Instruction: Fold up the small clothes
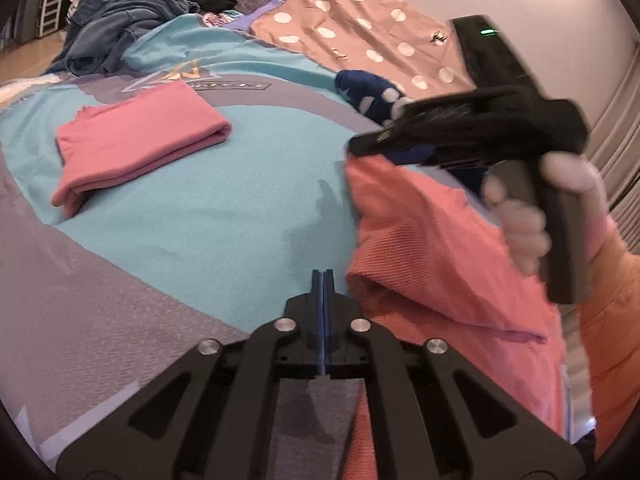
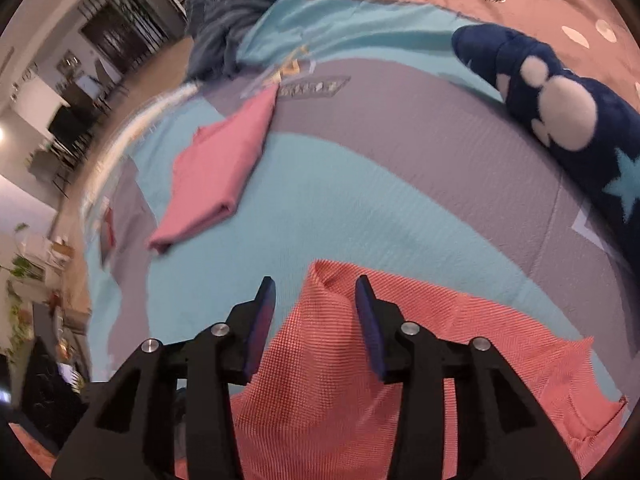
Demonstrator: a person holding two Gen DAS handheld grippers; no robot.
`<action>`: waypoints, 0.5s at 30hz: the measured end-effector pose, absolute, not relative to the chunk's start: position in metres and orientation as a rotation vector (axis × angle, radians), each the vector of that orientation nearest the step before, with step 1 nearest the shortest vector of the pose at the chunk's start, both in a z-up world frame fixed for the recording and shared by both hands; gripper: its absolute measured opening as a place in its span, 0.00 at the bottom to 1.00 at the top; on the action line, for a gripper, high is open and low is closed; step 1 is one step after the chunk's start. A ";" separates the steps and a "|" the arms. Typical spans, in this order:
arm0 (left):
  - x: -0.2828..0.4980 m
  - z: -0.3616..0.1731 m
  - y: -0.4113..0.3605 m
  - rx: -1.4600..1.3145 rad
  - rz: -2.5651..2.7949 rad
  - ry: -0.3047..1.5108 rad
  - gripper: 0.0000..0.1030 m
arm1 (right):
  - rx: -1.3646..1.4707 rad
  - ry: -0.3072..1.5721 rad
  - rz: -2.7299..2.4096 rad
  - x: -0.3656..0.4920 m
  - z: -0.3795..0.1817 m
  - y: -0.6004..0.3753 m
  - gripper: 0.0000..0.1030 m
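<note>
A coral waffle-knit garment (image 1: pixel 432 248) lies rumpled on the bed at the right; in the right wrist view (image 2: pixel 344 364) it fills the bottom. My right gripper (image 2: pixel 316 300) is open, its jaws on either side of a raised fold of this garment. In the left wrist view the right gripper (image 1: pixel 372 142) shows above the garment's top edge. My left gripper (image 1: pixel 323 276) is shut and empty, just left of the garment's edge. A folded pink garment (image 1: pixel 136 140) lies to the far left, also seen in the right wrist view (image 2: pixel 216 172).
The bed has a teal and grey cover (image 1: pixel 224 208). A dark blue plush with white spots (image 2: pixel 560 116) lies at the right. A heap of blue and dark clothes (image 1: pixel 120 28) sits at the far end. A pink dotted blanket (image 1: pixel 360 32) lies beyond.
</note>
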State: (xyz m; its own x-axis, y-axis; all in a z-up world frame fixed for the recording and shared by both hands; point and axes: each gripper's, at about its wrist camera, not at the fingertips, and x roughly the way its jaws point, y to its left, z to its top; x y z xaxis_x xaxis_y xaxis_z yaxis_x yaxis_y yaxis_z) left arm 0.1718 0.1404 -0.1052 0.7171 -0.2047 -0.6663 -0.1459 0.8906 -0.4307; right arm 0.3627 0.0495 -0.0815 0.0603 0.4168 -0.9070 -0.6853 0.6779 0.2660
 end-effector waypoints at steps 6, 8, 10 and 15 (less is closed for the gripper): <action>0.172 -0.101 0.133 -0.518 -0.165 0.731 0.35 | -0.272 1.150 0.746 0.367 -0.088 0.062 0.02; 0.182 -0.114 0.129 -0.502 -0.159 0.823 0.05 | -0.238 1.184 0.737 0.376 -0.098 0.062 0.02; 0.186 -0.123 0.135 -0.563 -0.173 0.858 0.02 | -0.211 1.158 0.739 0.375 -0.098 0.058 0.04; 0.181 -0.117 0.133 -0.522 -0.151 0.840 0.01 | -0.089 1.081 0.646 0.361 -0.066 0.006 0.13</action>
